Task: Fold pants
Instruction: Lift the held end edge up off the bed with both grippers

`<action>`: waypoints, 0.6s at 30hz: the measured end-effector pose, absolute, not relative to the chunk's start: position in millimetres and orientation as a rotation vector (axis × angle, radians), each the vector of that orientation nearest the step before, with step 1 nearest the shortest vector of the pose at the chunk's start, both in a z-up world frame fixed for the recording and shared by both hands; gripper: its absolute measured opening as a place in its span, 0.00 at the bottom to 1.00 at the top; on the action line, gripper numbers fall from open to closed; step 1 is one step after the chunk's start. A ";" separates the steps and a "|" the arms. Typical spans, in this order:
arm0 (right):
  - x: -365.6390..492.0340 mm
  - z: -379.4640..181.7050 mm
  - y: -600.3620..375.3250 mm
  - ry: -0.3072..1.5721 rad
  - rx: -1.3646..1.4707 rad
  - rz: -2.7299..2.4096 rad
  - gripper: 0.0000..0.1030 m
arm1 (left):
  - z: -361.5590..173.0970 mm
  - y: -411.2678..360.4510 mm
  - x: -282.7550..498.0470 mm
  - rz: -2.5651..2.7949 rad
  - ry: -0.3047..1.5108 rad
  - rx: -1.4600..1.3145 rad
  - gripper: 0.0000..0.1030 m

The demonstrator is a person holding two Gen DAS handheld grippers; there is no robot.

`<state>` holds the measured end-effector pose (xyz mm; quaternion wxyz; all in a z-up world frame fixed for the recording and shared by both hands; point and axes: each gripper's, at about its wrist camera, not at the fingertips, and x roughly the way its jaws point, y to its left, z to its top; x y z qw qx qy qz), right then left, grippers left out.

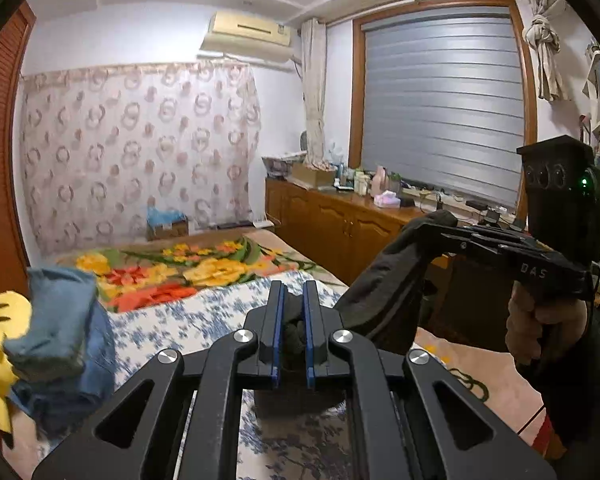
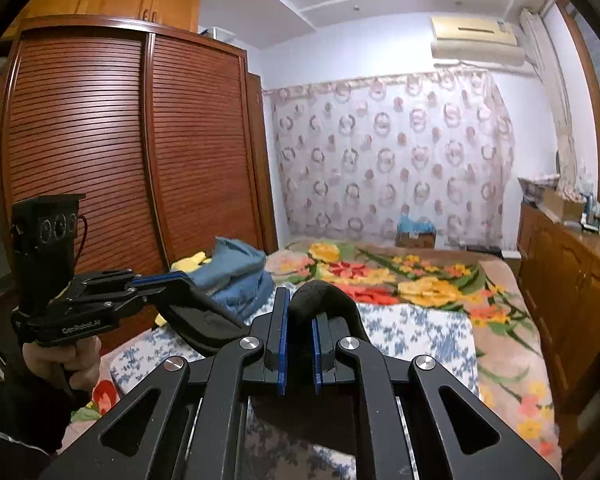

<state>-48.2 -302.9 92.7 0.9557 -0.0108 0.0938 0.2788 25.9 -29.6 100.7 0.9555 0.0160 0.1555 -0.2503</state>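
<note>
The black pants hang in the air over the bed, stretched between both grippers. In the left wrist view my left gripper is shut on a bunch of the black cloth between its blue pads. To its right and higher, my right gripper is shut on another part of the pants, with a hand on its grip. In the right wrist view my right gripper pinches the pants, which bulge above its fingers. My left gripper holds the cloth at the left.
Below lies a bed with a blue-and-white floral sheet and a bright flower blanket. A pile of folded blue clothes and a yellow soft toy sit at the bed's left side. A slatted wardrobe stands left, a wooden sideboard right.
</note>
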 end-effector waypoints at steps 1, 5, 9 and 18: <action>-42.1 89.0 -301.3 0.188 -0.024 0.570 0.09 | 103.0 -28.0 26.4 -0.503 0.309 0.036 0.09; -28.2 86.5 -296.3 0.174 -0.044 0.577 0.09 | 106.3 -21.8 33.0 -0.482 0.293 0.037 0.09; 0.9 80.8 -289.4 0.198 -0.066 0.578 0.09 | 98.0 -12.4 60.5 -0.447 0.322 0.024 0.09; 118.1 87.4 -254.8 0.264 -0.129 0.563 0.09 | 101.2 -0.8 137.8 -0.325 0.368 0.085 0.09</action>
